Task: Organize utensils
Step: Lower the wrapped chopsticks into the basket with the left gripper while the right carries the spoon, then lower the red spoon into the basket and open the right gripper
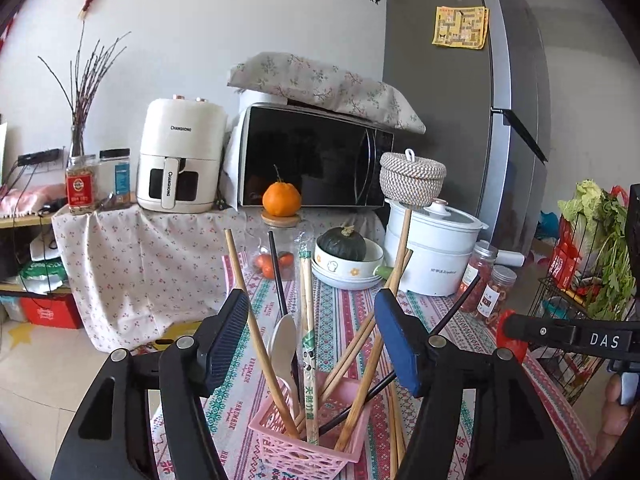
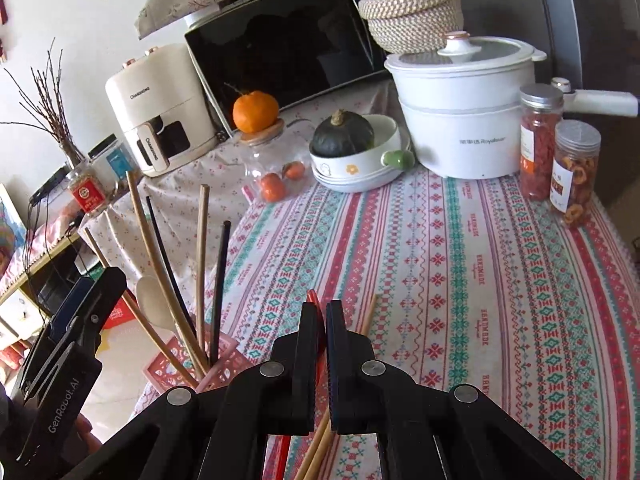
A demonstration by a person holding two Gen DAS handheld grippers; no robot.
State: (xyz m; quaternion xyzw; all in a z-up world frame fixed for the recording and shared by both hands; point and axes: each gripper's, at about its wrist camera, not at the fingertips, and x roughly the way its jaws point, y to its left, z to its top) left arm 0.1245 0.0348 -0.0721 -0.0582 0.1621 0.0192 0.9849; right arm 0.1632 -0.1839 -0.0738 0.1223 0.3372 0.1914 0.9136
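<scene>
A: What is the left gripper (image 1: 312, 344) doing over the pink basket (image 1: 280, 444)?

B: It is hovering with its fingers spread wide around the upright bundle, probably steadying the basket at the table edge. Wooden chopsticks (image 1: 256, 332), a white spoon (image 1: 284, 344) and a wrapped pair printed 天然竹筷 (image 1: 310, 384) are leaning inside it.

A: And to the right of the basket?

B: The right gripper (image 2: 321, 320) is pinching a red chopstick (image 2: 313, 300), fingers pressed nearly together; by my reading it is heading for the basket (nothing confirms that). More wooden chopsticks (image 2: 370, 314) are lying on the tablecloth (image 2: 460, 280) under it.

A: Any readable writing?

B: Behind the basket, the air fryer (image 1: 180, 156) is showing "CHANGHONG"; the cloth repeats "HANDMADE"; farther right the white pot (image 2: 464, 120) reads "Royalstar". The gripper bodies are carrying "GenRobot.AI" and "DAS".
</scene>
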